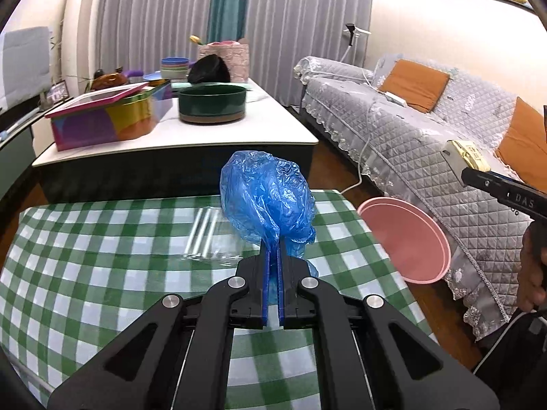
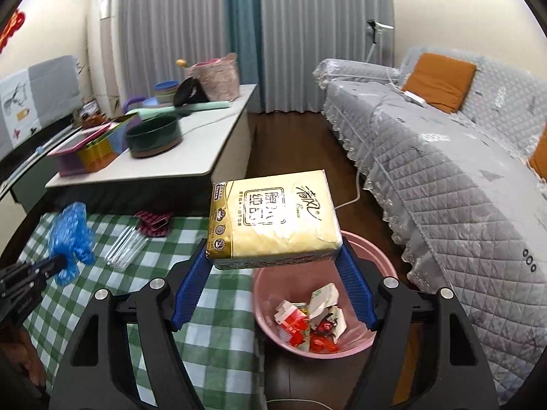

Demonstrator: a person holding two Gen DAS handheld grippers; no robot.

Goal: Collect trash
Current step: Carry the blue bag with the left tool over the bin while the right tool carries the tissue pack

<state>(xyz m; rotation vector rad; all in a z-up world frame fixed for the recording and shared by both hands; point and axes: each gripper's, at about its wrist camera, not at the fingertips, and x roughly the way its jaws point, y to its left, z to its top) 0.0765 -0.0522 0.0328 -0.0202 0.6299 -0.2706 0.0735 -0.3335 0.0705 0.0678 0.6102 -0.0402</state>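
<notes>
My left gripper (image 1: 272,249) is shut on a crumpled blue plastic bag (image 1: 266,198) and holds it above the green checked tablecloth (image 1: 85,273). It also shows in the right wrist view (image 2: 70,235). My right gripper (image 2: 273,256) is shut on a yellow tissue pack (image 2: 273,218) and holds it over the table's right edge, just above the pink bin (image 2: 376,256). The bin holds red and white wrappers (image 2: 311,317). In the left wrist view the bin (image 1: 407,239) stands to the right of the table, and the tissue pack (image 1: 466,155) shows at the far right.
A clear packet of straws (image 1: 205,235) lies on the cloth. A dark red pouch (image 2: 154,222) sits at the table's far edge. A white coffee table (image 1: 205,136) with a dark bowl and a colourful tin stands behind. A grey quilted sofa (image 2: 461,188) runs along the right.
</notes>
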